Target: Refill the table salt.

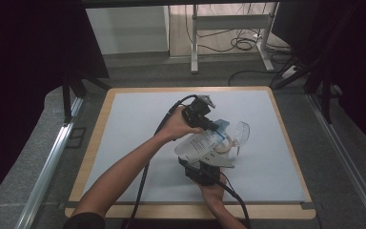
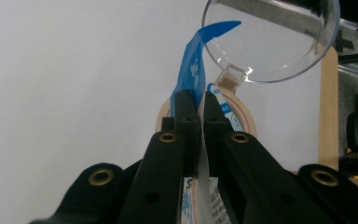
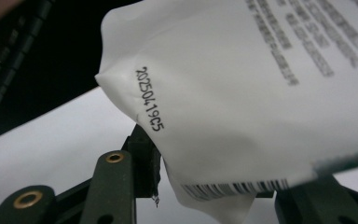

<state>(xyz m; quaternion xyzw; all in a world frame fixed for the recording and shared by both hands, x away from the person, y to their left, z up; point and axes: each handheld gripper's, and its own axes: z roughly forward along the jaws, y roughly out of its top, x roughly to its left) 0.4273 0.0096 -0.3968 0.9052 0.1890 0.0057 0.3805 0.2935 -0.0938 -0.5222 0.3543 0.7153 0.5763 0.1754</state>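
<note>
Your left gripper (image 1: 218, 125) is clenched on the top edge of a white pouch (image 1: 201, 143); in the left gripper view the jaws sit tight together w/ the pouch's thin seam and its blue tab (image 2: 196, 60) pinched between them. The pouch hangs above the middle of the pale mat (image 1: 133, 124), slightly right of centre. Your right gripper (image 1: 205, 164) is at the pouch's near, lower end: in the right gripper view the barcode corner (image 3: 223, 189) lies between the jaws, which stand partly apart; can't tell if the pads press on it, as the right jaw is blurred and covered by the pouch, and the tips are hidden under the pouch in the high view. Printed code on the pouch (image 3: 150, 99) is legible; the rest of the text is blurred. A clear round lid (image 2: 272, 35) lies just right of the pouch, hinged to a tan ring (image 2: 242, 109); the vessel below that ring is masked by the left gripper's jaws. Your right forearm is cut off at the near frame edge. Wooden table rim (image 1: 93, 152) shows around the mat.
</note>
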